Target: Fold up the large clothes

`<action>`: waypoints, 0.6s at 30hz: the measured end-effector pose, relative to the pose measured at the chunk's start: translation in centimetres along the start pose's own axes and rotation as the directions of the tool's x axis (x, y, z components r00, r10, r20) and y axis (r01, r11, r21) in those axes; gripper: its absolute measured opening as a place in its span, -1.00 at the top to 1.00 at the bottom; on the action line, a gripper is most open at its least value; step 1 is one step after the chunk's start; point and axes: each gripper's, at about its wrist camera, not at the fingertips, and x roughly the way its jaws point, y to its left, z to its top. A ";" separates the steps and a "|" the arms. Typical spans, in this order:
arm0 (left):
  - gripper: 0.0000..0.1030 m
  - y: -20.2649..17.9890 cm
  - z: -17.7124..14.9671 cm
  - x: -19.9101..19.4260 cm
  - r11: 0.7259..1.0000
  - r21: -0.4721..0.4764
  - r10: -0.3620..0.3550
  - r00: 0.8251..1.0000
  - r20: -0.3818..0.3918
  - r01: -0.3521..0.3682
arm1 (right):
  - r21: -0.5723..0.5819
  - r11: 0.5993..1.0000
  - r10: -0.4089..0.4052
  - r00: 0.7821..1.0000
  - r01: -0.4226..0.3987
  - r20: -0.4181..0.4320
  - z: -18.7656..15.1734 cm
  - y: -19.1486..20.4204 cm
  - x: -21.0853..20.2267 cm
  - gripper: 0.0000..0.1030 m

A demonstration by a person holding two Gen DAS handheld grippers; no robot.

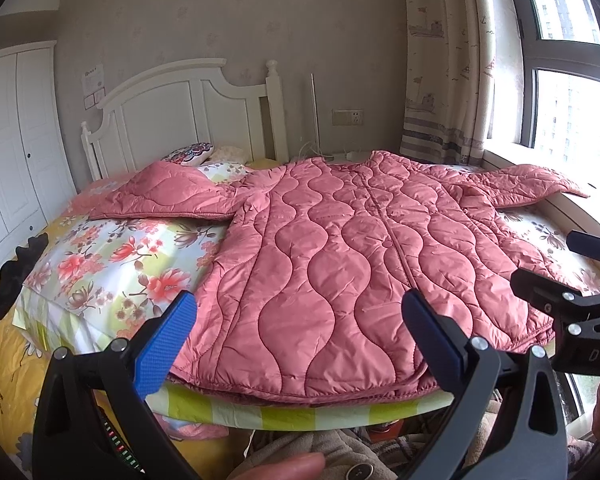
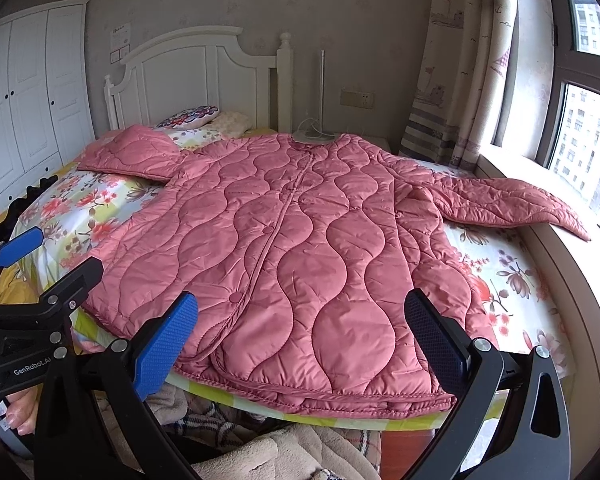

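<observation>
Spread wide and holding nothing: left gripper [image 1: 300, 336], blue pads well apart, poised above the near hem of the pink quilted jacket [image 1: 352, 256]. Equally wide and equally bare: right gripper [image 2: 302, 336], hovering over the same hem, a little further toward the window side. Visible in each other's views too, the right one at the right border of the left view, the left one at the left border of the right view, a thumb wrapped under its body.

Just beyond the pads, spread flat and front-up on a floral quilt [image 1: 116, 264], snaps closed down the middle, collar toward the white headboard [image 1: 188, 116]. One sleeve angled toward the headboard, over the pillow end; the other sleeve [image 2: 516, 200] stretched out across the window sill [image 2: 548, 216]. Under the quilt, a yellow flowered sheet [image 1: 4, 344].

Further out: patterned cushion [image 2: 190, 116] against the headboard, white wardrobe [image 2: 28, 92] on the left, printed curtain [image 2: 456, 60] beside the window.
</observation>
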 end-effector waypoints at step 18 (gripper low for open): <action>-0.96 -0.9 0.8 -1.2 0.999 0.035 0.009 1.000 0.016 -0.010 | 0.046 0.999 0.007 0.999 -0.009 0.048 0.2 -1.9 -2.0 -0.91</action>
